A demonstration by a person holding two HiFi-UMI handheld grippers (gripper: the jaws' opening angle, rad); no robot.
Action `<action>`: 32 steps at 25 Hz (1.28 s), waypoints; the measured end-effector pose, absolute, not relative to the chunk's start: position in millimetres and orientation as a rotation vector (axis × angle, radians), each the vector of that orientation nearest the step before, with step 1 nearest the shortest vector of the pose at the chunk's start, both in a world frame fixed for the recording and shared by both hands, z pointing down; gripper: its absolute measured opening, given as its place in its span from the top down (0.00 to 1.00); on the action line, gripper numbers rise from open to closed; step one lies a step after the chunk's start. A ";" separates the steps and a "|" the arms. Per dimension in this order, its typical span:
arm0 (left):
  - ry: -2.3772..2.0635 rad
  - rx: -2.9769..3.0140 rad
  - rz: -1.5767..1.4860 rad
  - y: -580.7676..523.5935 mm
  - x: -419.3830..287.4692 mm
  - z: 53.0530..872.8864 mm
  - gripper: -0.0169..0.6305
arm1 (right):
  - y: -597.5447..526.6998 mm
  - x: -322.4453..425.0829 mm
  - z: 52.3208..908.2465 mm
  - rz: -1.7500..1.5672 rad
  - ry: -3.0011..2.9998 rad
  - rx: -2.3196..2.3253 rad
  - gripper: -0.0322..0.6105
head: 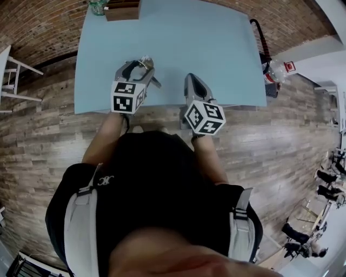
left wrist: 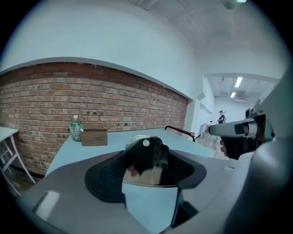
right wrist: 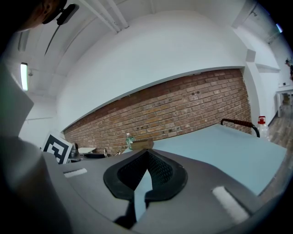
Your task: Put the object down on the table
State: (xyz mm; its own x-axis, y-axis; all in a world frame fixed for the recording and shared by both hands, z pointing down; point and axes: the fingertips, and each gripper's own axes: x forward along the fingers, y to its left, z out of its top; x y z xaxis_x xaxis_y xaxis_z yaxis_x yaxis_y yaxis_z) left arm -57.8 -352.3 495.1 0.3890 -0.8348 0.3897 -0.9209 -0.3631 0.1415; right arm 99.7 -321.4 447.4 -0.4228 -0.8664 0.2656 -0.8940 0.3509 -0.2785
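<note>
Now held over the near left part of the pale blue counter [head: 216, 43], a small black-and-silver object [left wrist: 145, 153] is pinched by the left gripper [left wrist: 149, 167] fingers. Lower it level until it is seated, then release. The right gripper [right wrist: 145, 155] fingers are pressed together and empty.

From the head camera we look steeply down over the person's shoulders onto the near edge of the table [head: 189, 43]. On the left gripper [head: 141, 64] we sit low, facing across the table to the far brick wall [left wrist: 91, 91]. On the right gripper [head: 193, 81] we face the same wall, with the picture tilted. All three views share the table, with the bottle [head: 97, 6] and wooden box [head: 122, 10] at its far left.
</note>
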 end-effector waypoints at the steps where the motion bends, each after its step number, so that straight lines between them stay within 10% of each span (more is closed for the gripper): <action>1: -1.537 2.304 0.362 -355.8 -57.7 497.6 0.54 | -324.0 102.8 446.0 0.591 -2.525 1.643 0.93; 32: -1.500 1.961 0.749 -373.5 -46.9 651.6 0.54 | -322.9 147.4 471.6 0.629 -2.401 1.665 0.93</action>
